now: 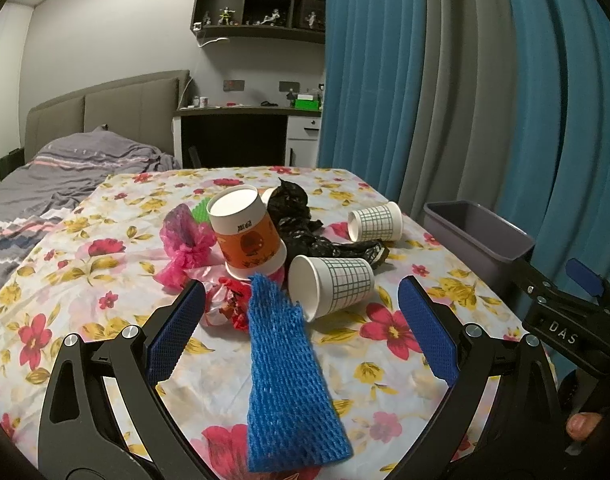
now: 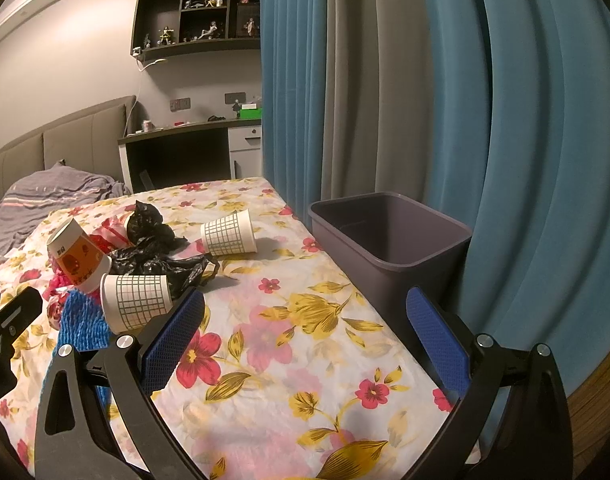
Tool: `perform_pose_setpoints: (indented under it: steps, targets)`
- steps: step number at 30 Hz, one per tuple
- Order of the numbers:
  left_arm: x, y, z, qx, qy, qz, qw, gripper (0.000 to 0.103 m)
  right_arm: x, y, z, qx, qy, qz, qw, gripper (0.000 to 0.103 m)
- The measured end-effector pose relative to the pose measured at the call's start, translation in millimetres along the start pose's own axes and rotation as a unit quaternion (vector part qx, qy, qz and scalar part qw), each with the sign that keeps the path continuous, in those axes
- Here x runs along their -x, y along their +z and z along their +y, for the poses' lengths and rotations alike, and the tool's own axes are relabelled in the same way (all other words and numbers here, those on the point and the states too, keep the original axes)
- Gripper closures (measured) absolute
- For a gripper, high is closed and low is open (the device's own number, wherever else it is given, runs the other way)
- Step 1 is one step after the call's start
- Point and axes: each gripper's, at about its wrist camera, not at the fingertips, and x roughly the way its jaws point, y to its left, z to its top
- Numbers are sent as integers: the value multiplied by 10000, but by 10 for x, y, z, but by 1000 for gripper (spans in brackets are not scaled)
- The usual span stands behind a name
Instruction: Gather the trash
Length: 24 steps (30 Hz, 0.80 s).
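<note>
Trash lies on the floral tablecloth (image 1: pixel 65 248). A blue foam net (image 1: pixel 285 368) lies between the fingers of my open left gripper (image 1: pixel 303 292), which touches nothing. Behind it are a checked paper cup on its side (image 1: pixel 333 284), a second checked cup (image 1: pixel 375 222), an orange cup (image 1: pixel 249 236), a black plastic bag (image 1: pixel 301 220), a pink bag (image 1: pixel 185 244) and a red wrapper (image 1: pixel 229 306). A grey bin (image 2: pixel 389 240) stands at the table's right edge. My right gripper (image 2: pixel 305 300) is open and empty over the cloth, left of the bin.
Blue and grey curtains (image 2: pixel 465 100) hang close behind the bin. A bed (image 1: pixel 45 184) lies to the left beyond the table. A desk (image 1: pixel 245 128) and wall shelves (image 1: pixel 261 0) are at the back. The right gripper body (image 1: pixel 565 320) shows in the left wrist view.
</note>
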Motion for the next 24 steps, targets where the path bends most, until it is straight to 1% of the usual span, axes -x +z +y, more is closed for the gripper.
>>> perform_pose_setpoints:
  steps: [4,8,12,14,17,20,24]
  targets:
    - [-30,-35,-19,9,-32,31,10000,8,1,0,0,1,-1,-4,10000,5]
    - [-13,-75,103,56,-19,47,10000,8,6,0,-2,-8,8,-12,10000,5]
    - [-7,-172,258,159,-81,165,9997,8,0,-21,24,11,66,4,10000,5]
    - [-3,-240,313,105,-45,208,9997,8,10,-35,41,26,100,4,9999,5]
    - [-47,-333,394,163,-79,422,9989,8,8,-65,83,48,166,0,9999,5]
    - [-150,-380,427,281,-235,682,9970,13,-3,-91,145,92,275,60,9996,5]
    - [-356,-432,435,358,-384,1055,9930,34,-12,-131,248,194,448,125,9987,6]
